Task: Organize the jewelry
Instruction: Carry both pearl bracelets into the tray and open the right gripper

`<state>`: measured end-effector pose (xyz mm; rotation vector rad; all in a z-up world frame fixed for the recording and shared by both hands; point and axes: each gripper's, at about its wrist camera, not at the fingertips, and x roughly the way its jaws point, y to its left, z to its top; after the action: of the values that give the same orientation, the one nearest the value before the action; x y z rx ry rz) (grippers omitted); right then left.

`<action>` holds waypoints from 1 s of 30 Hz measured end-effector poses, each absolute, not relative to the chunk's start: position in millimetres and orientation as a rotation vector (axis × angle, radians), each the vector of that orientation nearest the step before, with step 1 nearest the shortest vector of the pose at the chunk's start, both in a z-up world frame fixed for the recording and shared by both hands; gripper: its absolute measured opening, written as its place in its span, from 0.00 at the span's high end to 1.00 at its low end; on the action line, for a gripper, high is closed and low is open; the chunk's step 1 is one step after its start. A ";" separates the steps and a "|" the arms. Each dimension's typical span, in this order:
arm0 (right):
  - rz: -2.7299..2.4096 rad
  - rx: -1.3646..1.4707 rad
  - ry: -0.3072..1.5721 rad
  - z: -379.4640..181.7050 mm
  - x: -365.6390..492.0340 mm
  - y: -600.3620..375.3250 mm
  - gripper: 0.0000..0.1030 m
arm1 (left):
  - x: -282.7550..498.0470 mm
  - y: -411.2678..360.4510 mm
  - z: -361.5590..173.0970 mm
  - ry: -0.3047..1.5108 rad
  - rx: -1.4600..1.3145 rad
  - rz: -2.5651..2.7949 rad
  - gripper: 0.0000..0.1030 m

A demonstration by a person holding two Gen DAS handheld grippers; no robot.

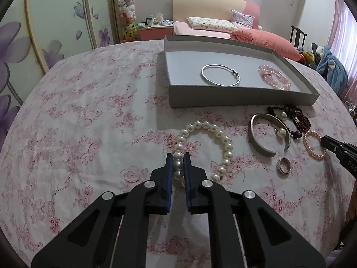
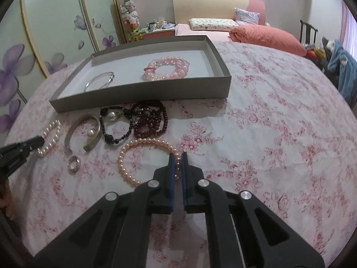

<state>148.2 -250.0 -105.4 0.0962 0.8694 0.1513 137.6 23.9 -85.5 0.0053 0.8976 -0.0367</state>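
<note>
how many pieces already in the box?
2. Thin silver bangle at the gray box's left end; pink bead bracelet at its right end. Nothing seems hidden behind the front wall.

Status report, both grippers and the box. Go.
Left gripper shut on white pearl bracelet. Right gripper shut on pink pearl bracelet. Box open, path clear.

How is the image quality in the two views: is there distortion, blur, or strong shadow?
Left wrist view: strong fisheye bending, dark corners; the grey box casts a soft shadow on the floral cloth; the white pearl bracelet is sharp. Right wrist view: same curved edges; the pink pearl bracelet is clear, the far bed slightly soft; no harsh glare.
</note>
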 end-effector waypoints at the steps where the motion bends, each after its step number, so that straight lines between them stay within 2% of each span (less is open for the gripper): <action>1: 0.156 0.109 0.854 -101.5 146.6 -251.0 0.94 | 136.5 25.6 -84.1 0.892 -0.003 -0.039 0.90; 13: 0.267 0.204 0.688 -57.0 127.3 -244.6 0.94 | 118.0 21.0 -53.8 0.752 -0.064 -0.116 0.90; 30: 0.309 0.218 0.621 -46.0 115.0 -227.7 0.94 | 102.5 -2.3 -31.8 0.638 -0.078 -0.199 0.90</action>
<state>115.0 -227.7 -46.0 0.2177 0.6209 0.3088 102.5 -2.3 -31.8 -0.0782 0.6381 -0.1986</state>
